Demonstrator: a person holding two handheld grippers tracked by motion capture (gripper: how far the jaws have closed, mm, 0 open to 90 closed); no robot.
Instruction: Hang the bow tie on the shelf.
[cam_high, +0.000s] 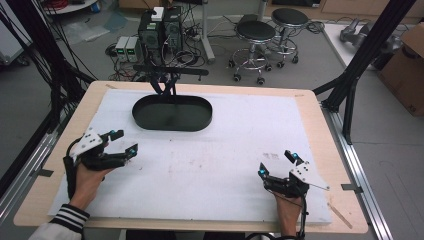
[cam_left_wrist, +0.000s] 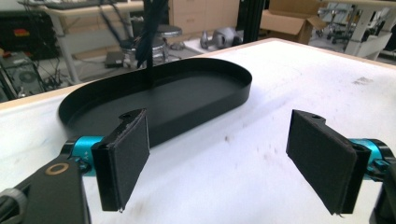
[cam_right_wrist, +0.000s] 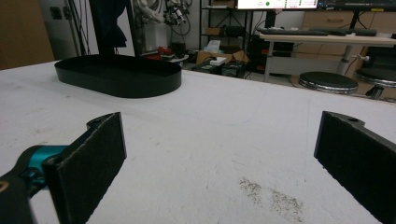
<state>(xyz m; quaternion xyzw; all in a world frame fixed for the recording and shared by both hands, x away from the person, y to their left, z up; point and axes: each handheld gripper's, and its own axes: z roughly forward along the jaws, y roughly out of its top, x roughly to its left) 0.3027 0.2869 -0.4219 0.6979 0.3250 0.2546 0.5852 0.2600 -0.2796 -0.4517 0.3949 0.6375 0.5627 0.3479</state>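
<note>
At the far middle of the tabletop (cam_high: 305, 100), the shallow black oval metal tray (cam_high: 172, 113) sits on the white sheet, its far rim partly hidden in the high view by a dark stand (cam_high: 167, 80) that rises just behind it; in the left claw view the same stand cuts across the tray's back wall, and whether it touches the tray cannot be told. The tray's long axis runs left to right across the tabletop, parallel to the far edge, and its inside looks bare. The left claw (cam_high: 125, 142), held in a hand with a striped cuff at the near left, points toward the tray and stands released, its black pads wide apart with nothing between them. The right claw (cam_high: 277, 162), at the near right and well apart from the tray, is likewise released and holds nothing; its own view cuts off the outer pad at the frame edge. The white sheet (cam_high: 240, 140) is scuffed, with a grey smudge near the right claw. Around the light wooden tabletop are black frame posts, round stools, computer towers, loose cables and cardboard boxes on a grey floor.
</note>
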